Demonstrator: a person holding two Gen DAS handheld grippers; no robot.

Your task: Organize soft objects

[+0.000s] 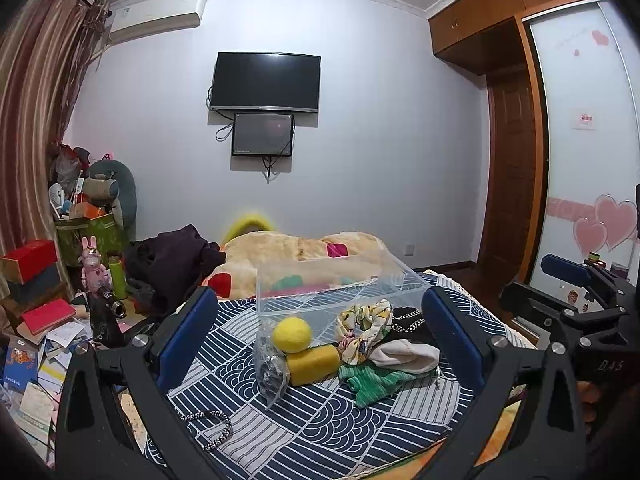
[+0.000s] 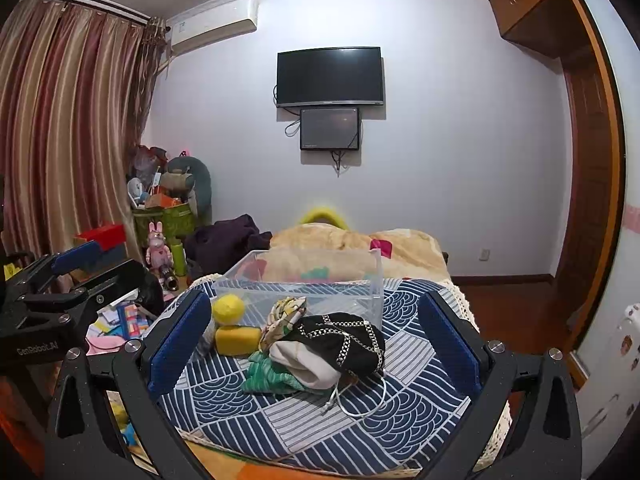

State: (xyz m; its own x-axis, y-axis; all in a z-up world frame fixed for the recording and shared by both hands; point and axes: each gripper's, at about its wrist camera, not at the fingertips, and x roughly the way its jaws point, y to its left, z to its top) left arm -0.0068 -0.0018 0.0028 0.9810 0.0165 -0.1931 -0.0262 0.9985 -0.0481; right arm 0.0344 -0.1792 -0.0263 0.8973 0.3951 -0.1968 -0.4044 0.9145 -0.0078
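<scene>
A pile of soft things lies on a blue patterned cloth (image 1: 320, 420) before a clear plastic box (image 1: 340, 292): a yellow ball (image 1: 292, 335), a yellow sponge (image 1: 314, 364), a floral scrunchie (image 1: 362, 328), a white cloth (image 1: 406, 354), a green knit cloth (image 1: 374, 384), a black pouch with chain trim (image 2: 340, 338) and a small clear bag (image 1: 272, 372). My left gripper (image 1: 320, 332) is open and empty, above and in front of the pile. My right gripper (image 2: 316, 336) is open and empty, to the right of the left one. The box shows in the right wrist view (image 2: 312, 284).
A beaded bracelet (image 1: 214, 428) lies at the cloth's near left. A beige blanket (image 1: 296, 252) and dark clothes (image 1: 172, 264) lie behind the box. Books and clutter (image 1: 44, 340) cover the left side. A wardrobe (image 1: 580, 140) stands at the right.
</scene>
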